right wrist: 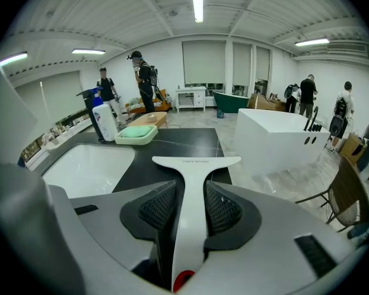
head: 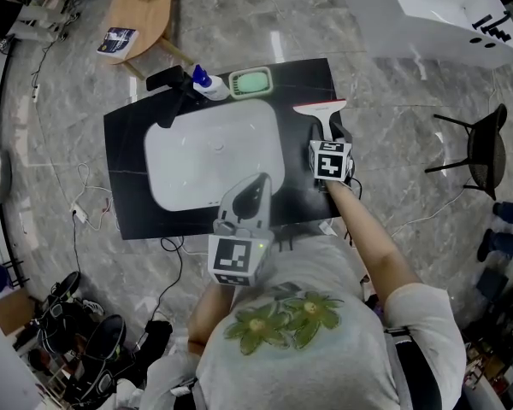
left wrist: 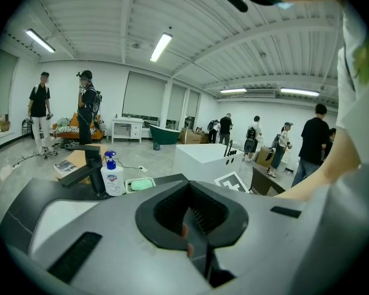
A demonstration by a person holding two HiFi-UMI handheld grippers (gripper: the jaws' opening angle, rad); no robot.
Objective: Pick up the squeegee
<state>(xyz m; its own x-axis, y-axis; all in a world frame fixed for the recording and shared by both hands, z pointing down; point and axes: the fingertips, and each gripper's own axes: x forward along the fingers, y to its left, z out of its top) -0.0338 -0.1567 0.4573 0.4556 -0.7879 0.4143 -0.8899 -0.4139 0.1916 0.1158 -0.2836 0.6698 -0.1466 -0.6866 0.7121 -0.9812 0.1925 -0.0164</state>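
Observation:
The white squeegee [head: 323,114] lies flat on the black counter [head: 128,143], right of the sink, its blade at the far end and its handle pointing back at me. My right gripper [head: 328,137] is low over the handle. In the right gripper view the squeegee [right wrist: 194,183] runs straight down the middle of the right gripper [right wrist: 190,211], whose jaws stand open on either side with narrow gaps. My left gripper [head: 261,180] hovers over the near edge of the sink. In its own view the left gripper [left wrist: 194,211] is shut and holds nothing.
A white sink basin [head: 205,156] fills the counter's middle. Behind it stand a black faucet [head: 171,88], a soap bottle [head: 207,82] and a green soap dish [head: 251,81]. A white bathtub [head: 427,11], a black chair [head: 483,148] and a wooden table [head: 141,11] are on the floor around.

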